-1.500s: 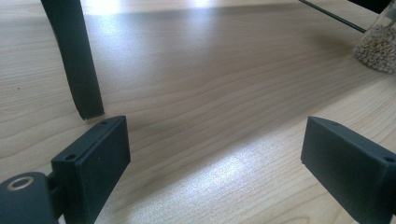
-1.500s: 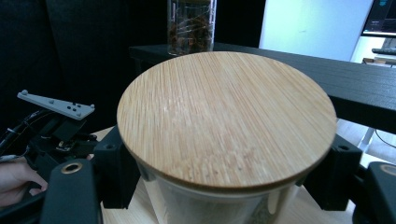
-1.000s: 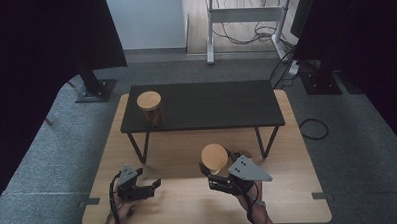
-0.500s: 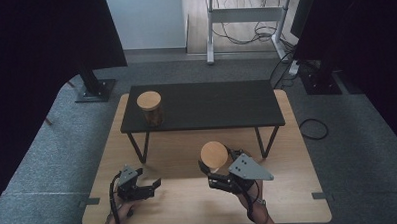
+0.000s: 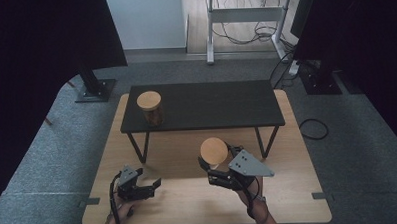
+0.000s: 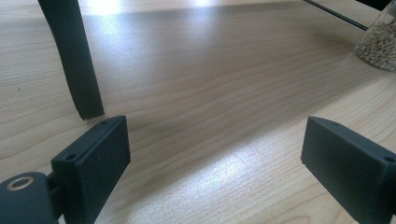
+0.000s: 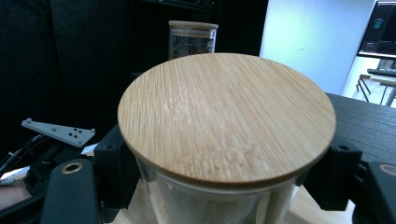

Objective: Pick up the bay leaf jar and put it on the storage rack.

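Note:
A glass jar with a round bamboo lid (image 5: 214,150) (image 7: 226,116) sits between the jaws of my right gripper (image 5: 217,160) (image 7: 226,172), which is shut on the glass just under the lid. The jar's base, filled with pale grains (image 6: 380,44), is at the table top; whether it touches I cannot tell. My left gripper (image 5: 148,180) (image 6: 215,158) rests low over the wooden table (image 5: 289,189) at the front left, open with nothing between its fingers. A second lidded jar (image 5: 150,107) (image 7: 192,35) stands on the left end of the black shelf (image 5: 216,106).
The black shelf stands on thin legs across the middle of the table, one leg (image 6: 74,60) just ahead of my left gripper. Dark curtains hang on both sides, and a desk frame with cables (image 5: 243,20) stands on the grey carpet beyond.
The right gripper and its jar have crept slightly up the picture toward the shelf. The left gripper has stayed where it was.

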`<action>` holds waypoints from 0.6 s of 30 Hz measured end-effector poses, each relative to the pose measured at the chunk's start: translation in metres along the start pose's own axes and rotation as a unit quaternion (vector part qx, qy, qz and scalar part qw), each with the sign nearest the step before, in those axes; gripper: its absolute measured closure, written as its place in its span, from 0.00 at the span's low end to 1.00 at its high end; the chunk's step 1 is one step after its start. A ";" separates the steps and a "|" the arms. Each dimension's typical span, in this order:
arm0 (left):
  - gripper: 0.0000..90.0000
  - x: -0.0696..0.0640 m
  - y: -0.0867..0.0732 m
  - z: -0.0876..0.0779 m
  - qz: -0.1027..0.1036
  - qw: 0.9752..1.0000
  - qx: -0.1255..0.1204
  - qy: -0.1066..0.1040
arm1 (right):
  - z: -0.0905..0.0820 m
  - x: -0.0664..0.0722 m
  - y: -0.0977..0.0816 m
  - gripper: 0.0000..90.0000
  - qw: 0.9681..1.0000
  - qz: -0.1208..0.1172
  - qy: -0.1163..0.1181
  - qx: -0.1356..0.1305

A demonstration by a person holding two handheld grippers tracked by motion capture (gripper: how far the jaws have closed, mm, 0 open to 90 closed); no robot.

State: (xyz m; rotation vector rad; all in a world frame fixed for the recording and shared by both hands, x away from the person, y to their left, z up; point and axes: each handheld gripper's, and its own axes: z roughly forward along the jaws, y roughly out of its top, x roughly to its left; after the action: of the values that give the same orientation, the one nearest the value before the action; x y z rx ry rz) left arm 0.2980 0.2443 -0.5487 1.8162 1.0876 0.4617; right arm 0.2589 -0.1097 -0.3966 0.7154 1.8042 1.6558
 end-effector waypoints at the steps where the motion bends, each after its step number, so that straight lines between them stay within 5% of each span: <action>1: 0.08 0.000 0.000 0.000 0.000 1.000 0.000 0.000 | 0.000 0.000 0.000 0.28 1.000 0.000 0.000 0.000; 18: 0.08 0.000 0.000 0.000 0.002 1.000 0.001 0.002 | 0.004 -0.005 0.011 0.28 1.000 -0.003 -0.004 -0.006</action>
State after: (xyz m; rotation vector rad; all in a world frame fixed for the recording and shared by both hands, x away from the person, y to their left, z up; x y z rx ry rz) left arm 0.2982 0.2442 -0.5487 1.8194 1.0878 0.4667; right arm 0.2649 -0.1096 -0.3854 0.7105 1.7880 1.6565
